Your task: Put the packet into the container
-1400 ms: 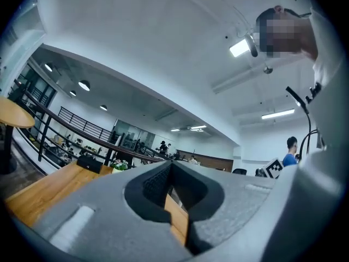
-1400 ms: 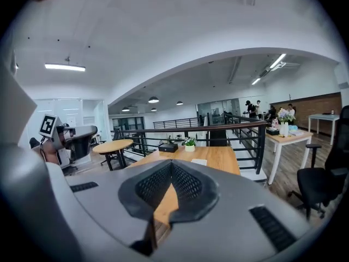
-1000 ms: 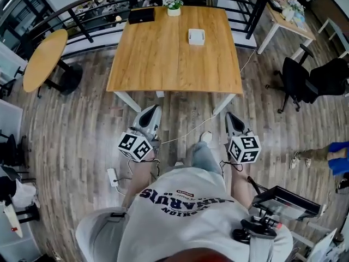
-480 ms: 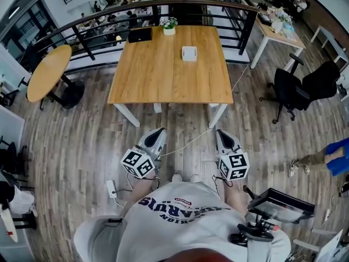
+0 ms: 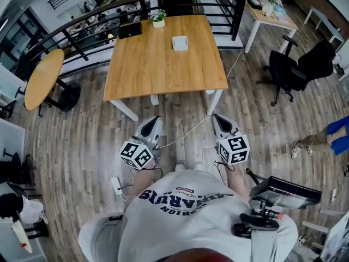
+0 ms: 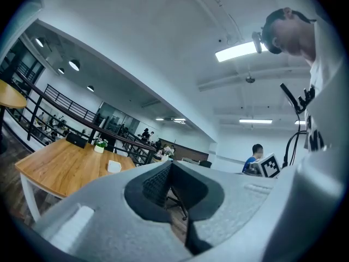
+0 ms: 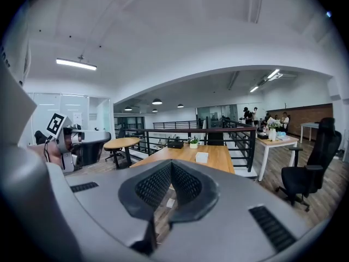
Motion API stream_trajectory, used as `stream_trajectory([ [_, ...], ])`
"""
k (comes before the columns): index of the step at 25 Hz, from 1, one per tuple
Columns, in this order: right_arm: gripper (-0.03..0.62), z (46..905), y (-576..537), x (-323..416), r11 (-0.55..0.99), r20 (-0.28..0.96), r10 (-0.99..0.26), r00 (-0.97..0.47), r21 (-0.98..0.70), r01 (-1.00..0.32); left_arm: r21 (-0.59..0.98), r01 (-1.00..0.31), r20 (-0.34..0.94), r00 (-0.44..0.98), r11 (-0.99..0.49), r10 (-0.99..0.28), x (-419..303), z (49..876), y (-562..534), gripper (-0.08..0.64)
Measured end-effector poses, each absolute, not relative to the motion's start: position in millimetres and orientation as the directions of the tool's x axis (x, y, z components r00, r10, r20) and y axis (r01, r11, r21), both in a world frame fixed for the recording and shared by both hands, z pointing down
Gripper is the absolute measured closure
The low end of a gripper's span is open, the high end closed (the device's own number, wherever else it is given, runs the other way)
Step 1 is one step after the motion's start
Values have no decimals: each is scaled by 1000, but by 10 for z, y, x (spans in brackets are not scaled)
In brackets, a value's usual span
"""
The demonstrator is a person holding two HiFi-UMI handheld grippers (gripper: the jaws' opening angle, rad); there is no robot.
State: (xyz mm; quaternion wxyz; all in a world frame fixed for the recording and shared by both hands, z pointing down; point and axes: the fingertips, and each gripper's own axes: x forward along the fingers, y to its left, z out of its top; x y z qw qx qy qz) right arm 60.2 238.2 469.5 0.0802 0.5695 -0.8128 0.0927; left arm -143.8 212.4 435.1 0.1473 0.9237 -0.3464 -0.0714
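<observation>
Both grippers are held low in front of the person, well apart from the bench (image 5: 147,64), which lies at 12 o'clock. The left gripper (image 5: 153,120) has its jaws together with nothing between them, only floor showing past them. The right gripper (image 5: 217,118) is the same, tips meeting and empty. A white container (image 5: 180,42) sits on the bench toward its far edge, about 12 o'clock from the grippers. A black box (image 5: 130,30) and a small plant (image 5: 158,18) stand at roughly 11 o'clock beyond it.

No packet can be made out anywhere, and the container's inside is too small to read. This fits either a packet already lying inside the container or one not in view and yet to be fetched; I can't tell which. No carry is under way, since neither gripper holds anything.
</observation>
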Motion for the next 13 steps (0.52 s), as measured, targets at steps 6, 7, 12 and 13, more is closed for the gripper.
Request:
stream_trajectory([
  [6,584,4651,2345,450,340,230,-911,-342,-50,-939,302,-624,-40,747,-720,-664,-1520,4411,2132,558],
  [7,584,4649,2349,459,338,232,-911,-340,-52,-940,308,-622,-39,748,-720,-663,-1490,4416,2141,558],
  [12,584,4665,2185,414,380,247,-891,-380,-50,-924,284,-638,-32,740,-716,-672,-1397,4406,2179,558],
  [13,584,4672,2142,392,393,249,-886,-392,-46,-918,264,-645,-26,739,-717,-674,-1383,4407,2183,558],
])
